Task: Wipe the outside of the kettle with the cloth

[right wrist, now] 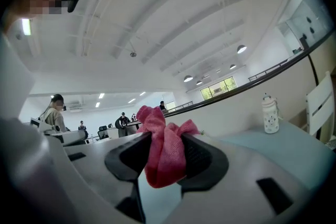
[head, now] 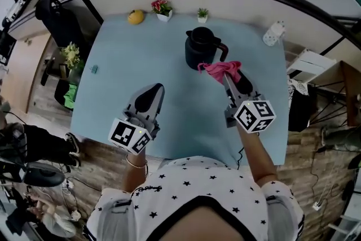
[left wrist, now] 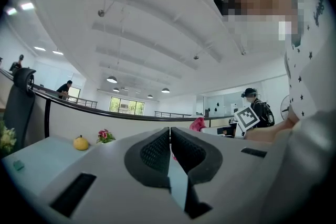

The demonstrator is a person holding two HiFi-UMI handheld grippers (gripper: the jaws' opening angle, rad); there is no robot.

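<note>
Pink, crumpled cloth point(right wrist: 166, 157) is bunched between the two black ribbed pads of our right tool point(head: 232, 77), which is clamped on it. A fold rises above the pads and the rest hangs below them. From the head view, we see the cloth sticking out past the tool's tip toward the black kettle with a curved handle point(head: 200, 48). It reaches the handle side, low down, but we cannot tell whether it actually touches. The kettle stands upright on the pale blue surface point(head: 113, 65), a little right of the middle and nearer the far edge than the near one.

Our left tool point(left wrist: 170, 149) is pressed closed, pad against pad, with nothing between them. It hovers over the near half of the surface, left of the right tool and well apart from the kettle.

Along the far edge we see a yellow round fruit-like ornament point(head: 135, 17), pink flowers in a white pot point(head: 162, 9) and a small green plant in a white pot point(head: 202, 14). A white spotted bottle point(head: 273, 34) stands by the far right corner. A small teal item point(head: 94, 69) lies near the left edge.
</note>
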